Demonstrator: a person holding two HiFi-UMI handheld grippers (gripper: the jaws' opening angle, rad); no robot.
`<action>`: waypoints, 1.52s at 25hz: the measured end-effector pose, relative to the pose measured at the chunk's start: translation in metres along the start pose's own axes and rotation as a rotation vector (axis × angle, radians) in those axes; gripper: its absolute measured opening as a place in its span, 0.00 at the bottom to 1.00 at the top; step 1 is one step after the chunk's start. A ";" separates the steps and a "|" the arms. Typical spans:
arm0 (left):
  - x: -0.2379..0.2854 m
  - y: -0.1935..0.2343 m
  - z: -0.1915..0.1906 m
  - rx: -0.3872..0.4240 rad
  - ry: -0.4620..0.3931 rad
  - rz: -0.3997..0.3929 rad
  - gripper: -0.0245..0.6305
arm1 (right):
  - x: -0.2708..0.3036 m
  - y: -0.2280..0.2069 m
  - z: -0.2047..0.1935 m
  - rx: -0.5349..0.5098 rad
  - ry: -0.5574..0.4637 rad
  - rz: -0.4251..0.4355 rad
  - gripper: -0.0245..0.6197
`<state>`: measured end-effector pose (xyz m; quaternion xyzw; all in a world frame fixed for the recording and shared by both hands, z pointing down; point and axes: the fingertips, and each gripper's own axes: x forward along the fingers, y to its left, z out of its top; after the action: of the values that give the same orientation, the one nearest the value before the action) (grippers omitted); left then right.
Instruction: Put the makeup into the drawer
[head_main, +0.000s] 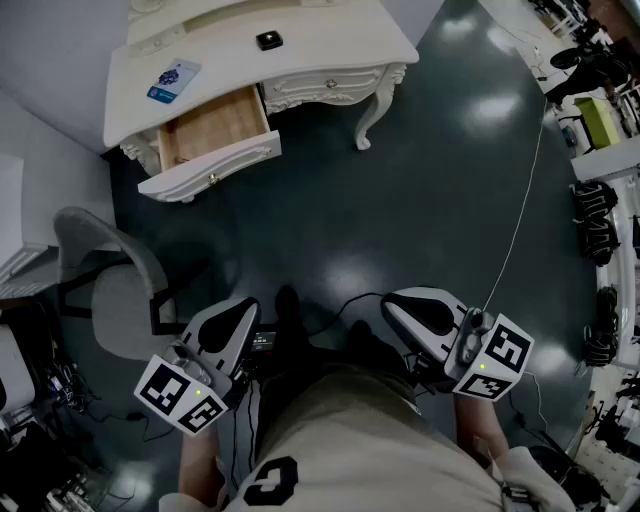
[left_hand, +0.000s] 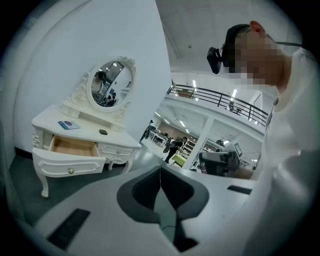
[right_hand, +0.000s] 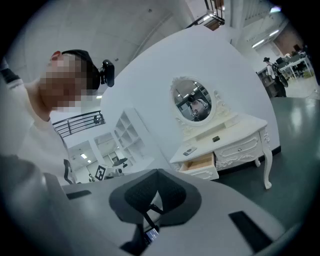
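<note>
Both grippers are empty here. The left gripper (left_hand: 160, 175) has its jaws pressed together with nothing between them, and the right gripper (right_hand: 158, 177) is the same, closed on air. They're tucked in low against the person's body, so nothing's been picked up yet as far as I can see. The whole job sits ahead and off to the left, across a stretch of dark floor (head_main: 420, 190): a white dressing table (head_main: 330, 45) with its left-hand drawer (head_main: 215, 125) pulled out toward the person and looking bare inside. What I take to be the makeup is a small black compact (head_main: 268, 40) on the tabletop, behind the drawer and a bit to its right, well apart from either gripper. It looks roughly square, so there's no real long axis to line the jaws up with. There's also a blue packet (head_main: 172, 80) lying flat right above the drawer. That one is oblong and angled diagonally, though I can't tell whether it counts as makeup. Since the table is off to the left, my guess is the left gripper has the shorter trip, but the compact sits toward the middle of the top, so the right could reach it too. Either way the jaws need to open first. A grey chair (head_main: 95, 235) is parked on the left, between that side and the table.
</note>
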<state>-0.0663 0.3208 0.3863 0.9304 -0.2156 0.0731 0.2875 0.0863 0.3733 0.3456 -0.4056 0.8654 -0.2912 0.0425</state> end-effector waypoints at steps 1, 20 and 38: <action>0.002 -0.010 -0.005 0.005 0.004 0.002 0.12 | -0.011 0.001 -0.003 -0.016 0.007 -0.004 0.08; 0.013 -0.182 -0.054 0.155 -0.045 0.254 0.12 | -0.161 0.012 -0.074 -0.032 0.091 0.211 0.08; -0.049 -0.078 -0.006 0.139 -0.127 0.104 0.12 | 0.027 0.077 -0.055 -0.101 0.178 0.168 0.08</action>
<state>-0.0760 0.3997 0.3393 0.9385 -0.2756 0.0434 0.2036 -0.0007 0.4179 0.3540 -0.3057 0.9103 -0.2774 -0.0306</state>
